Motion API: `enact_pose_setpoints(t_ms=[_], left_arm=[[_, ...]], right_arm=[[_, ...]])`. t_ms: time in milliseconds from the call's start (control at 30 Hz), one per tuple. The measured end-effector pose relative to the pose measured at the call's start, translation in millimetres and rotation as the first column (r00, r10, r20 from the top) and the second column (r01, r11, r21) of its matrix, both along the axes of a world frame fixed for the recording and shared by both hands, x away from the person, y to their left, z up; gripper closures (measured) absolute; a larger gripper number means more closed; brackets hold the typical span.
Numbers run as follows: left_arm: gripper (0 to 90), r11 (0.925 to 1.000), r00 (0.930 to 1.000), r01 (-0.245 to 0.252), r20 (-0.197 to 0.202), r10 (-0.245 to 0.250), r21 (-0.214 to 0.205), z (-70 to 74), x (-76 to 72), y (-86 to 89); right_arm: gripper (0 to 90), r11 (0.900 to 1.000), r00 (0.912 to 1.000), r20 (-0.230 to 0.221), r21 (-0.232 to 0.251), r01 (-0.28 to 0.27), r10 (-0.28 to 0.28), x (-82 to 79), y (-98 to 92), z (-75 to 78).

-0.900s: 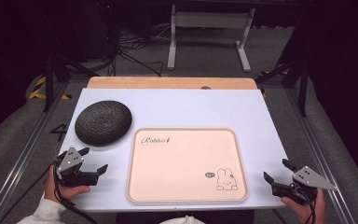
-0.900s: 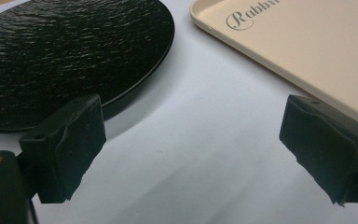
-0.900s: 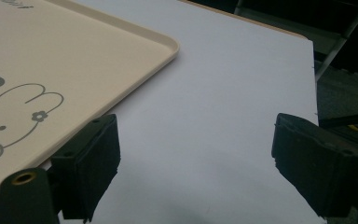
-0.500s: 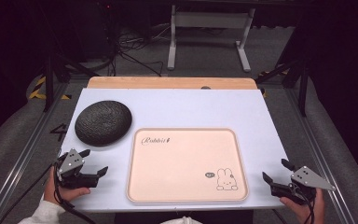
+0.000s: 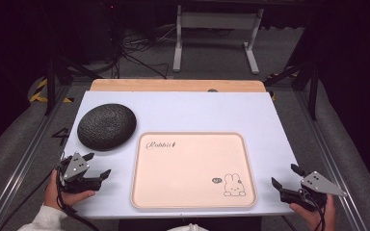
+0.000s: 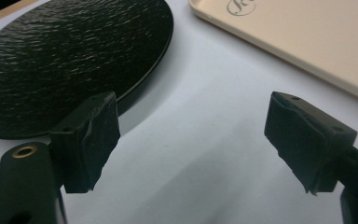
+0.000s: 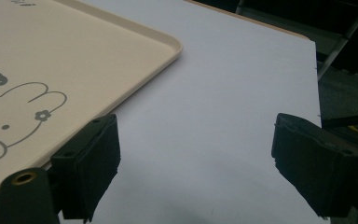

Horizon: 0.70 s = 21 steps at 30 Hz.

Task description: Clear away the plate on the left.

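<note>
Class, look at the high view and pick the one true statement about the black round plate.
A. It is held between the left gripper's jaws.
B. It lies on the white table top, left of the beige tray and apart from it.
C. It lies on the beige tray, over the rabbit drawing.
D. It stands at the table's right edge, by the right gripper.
B: the black round plate lies on the white table top, left of the beige tray, with a strip of table between them; the left gripper stands open beside it.

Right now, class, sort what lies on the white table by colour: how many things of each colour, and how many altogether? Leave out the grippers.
Black: 1, the round plate at the table's left.
Beige: 1, the rabbit tray in the middle.
Total: 2.
</note>
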<state>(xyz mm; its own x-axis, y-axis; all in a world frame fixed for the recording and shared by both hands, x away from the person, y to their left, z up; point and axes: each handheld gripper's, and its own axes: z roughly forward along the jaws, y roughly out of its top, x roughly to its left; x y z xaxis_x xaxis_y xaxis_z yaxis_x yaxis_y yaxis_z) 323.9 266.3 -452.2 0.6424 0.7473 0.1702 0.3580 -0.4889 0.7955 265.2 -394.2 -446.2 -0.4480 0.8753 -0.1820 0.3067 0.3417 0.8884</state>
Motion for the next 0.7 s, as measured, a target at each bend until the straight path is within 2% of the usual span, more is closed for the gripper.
enact_pose_setpoints(t_ms=[67, 100, 200, 267, 333, 400, 467, 700], left_arm=[[17.3, 1.0000, 1.0000, -0.008, -0.004, 0.008, 0.003, 0.2, 0.6, -0.3], [17.3, 0.9996, 0.9999, -0.012, 0.011, 0.012, 0.024, 1.3, 2.9, -0.1], [16.5, 0.9990, 0.9997, -0.021, 0.013, 0.021, 0.039, 3.3, 8.7, -0.4], [15.6, 0.9997, 0.9998, -0.018, 0.002, 0.018, 0.015, 4.7, 14.2, -0.1], [15.4, 0.9998, 0.9999, -0.014, 0.002, 0.014, 0.016, 5.5, 18.6, -1.3], [15.4, 0.9989, 0.9999, -0.011, 0.008, 0.011, 0.045, 6.1, 22.0, -3.6], [15.4, 0.9985, 1.0000, -0.005, 0.003, 0.005, 0.054, 6.4, 24.5, -5.4], [16.1, 0.9910, 0.9998, -0.017, 0.011, 0.016, 0.133, 7.8, 40.7, -11.8]], right_arm=[[16.0, 1.0000, 1.0000, -0.002, -0.002, -0.001, 0.001, 0.0, 0.2, 0.1], [16.0, 1.0000, 1.0000, -0.002, 0.000, -0.001, 0.001, 0.0, 0.4, -0.1], [15.9, 1.0000, 1.0000, -0.005, 0.001, 0.000, 0.000, 0.4, 0.2, -0.4], [15.9, 1.0000, 1.0000, -0.008, 0.009, -0.001, 0.001, 0.5, -0.5, -0.4], [15.9, 0.9999, 1.0000, -0.009, 0.012, 0.002, -0.002, 0.3, -0.8, -0.3], [16.0, 0.9999, 1.0000, -0.009, 0.011, 0.002, -0.002, 0.4, -0.9, -0.4], [15.9, 1.0000, 0.9999, -0.010, 0.009, 0.000, 0.000, 0.6, -0.7, -0.7], [15.9, 1.0000, 1.0000, -0.008, 0.006, 0.002, -0.002, 0.4, -0.7, -0.6]])
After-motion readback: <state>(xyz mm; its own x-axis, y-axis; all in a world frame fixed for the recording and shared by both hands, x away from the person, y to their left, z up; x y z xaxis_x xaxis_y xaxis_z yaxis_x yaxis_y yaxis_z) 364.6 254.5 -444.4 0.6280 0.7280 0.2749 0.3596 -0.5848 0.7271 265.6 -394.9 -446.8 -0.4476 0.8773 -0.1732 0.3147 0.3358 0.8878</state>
